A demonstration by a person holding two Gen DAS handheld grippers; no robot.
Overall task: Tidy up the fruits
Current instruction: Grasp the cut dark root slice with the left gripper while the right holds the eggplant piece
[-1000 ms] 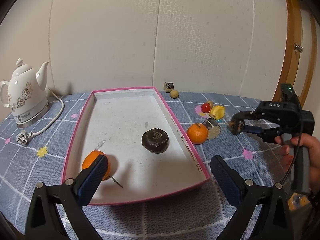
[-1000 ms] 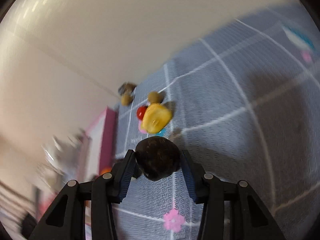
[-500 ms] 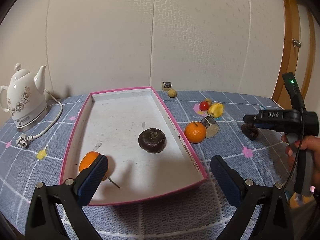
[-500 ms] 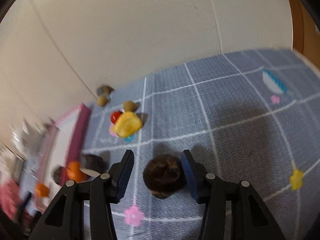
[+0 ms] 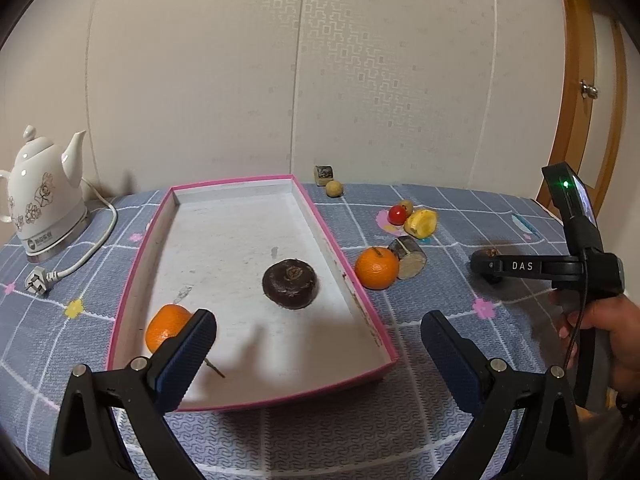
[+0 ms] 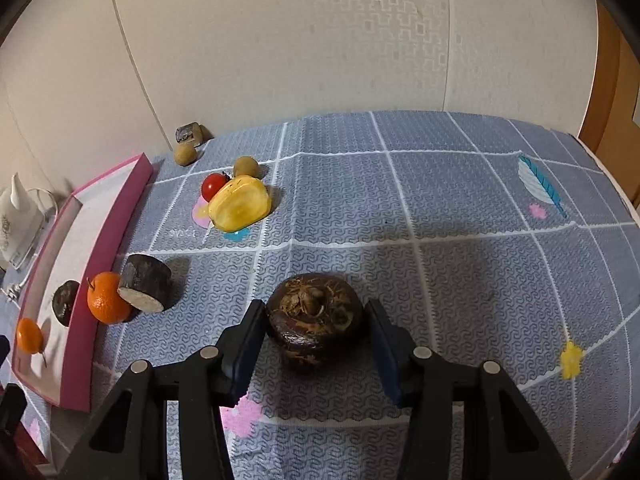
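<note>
Between my right gripper point(image 6: 314, 344) fingers, closing but not yet touching, sits one dark water chestnut point(image 6: 315, 322); my left view barely shows it. Left gripper point(image 5: 316, 350) gapes empty over the tray point(image 5: 338, 248): one chestnut at 12, one orange point(image 5: 166, 330) at 10.

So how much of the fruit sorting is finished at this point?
Roughly a start. The pink tray holds two pieces: an orange and a dark brown fruit. The right gripper is closing around another dark fruit on the tablecloth. A second orange, a cut dark chunk, a tomato, a yellow piece and small tan fruits remain outside. The left gripper is open and empty.
</note>
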